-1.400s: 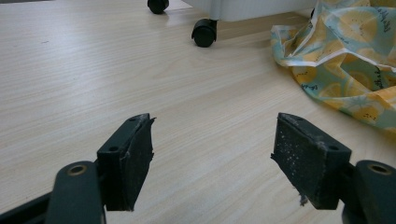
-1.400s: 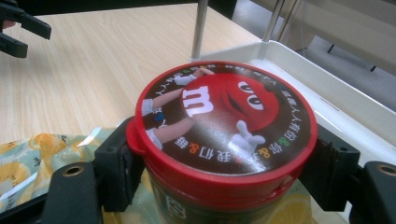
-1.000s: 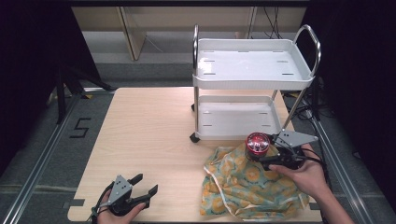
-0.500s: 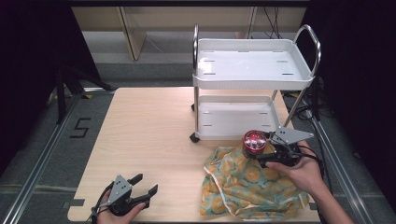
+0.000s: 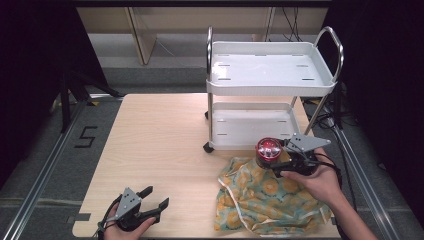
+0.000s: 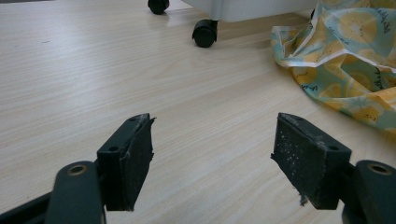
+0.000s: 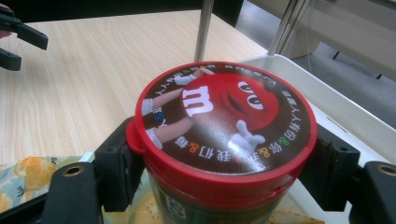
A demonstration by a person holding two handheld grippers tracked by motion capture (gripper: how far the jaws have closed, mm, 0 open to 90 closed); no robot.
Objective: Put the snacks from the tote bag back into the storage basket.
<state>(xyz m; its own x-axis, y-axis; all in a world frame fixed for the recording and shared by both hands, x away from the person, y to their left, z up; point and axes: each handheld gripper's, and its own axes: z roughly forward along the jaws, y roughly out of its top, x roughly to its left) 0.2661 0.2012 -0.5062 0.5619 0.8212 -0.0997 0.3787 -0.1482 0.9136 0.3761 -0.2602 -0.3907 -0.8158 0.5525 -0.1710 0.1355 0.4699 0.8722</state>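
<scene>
Candy tub (image 5: 268,151) is clamped in the right gripper (image 5: 280,161) above the cloth (image 5: 267,200); transfer step. Next: place on cart (image 5: 250,125) lower shelf. Left gripper (image 5: 152,206) spread, idle.

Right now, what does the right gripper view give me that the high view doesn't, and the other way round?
Right gripper view: the candy jar's printed red lid up close, jaws clamped just under its rim. High view: the cart's top shelf, the whole table, and the left gripper open near its front edge. Both: the jar, the lemon-print cloth, the cart's lower shelf.
</scene>
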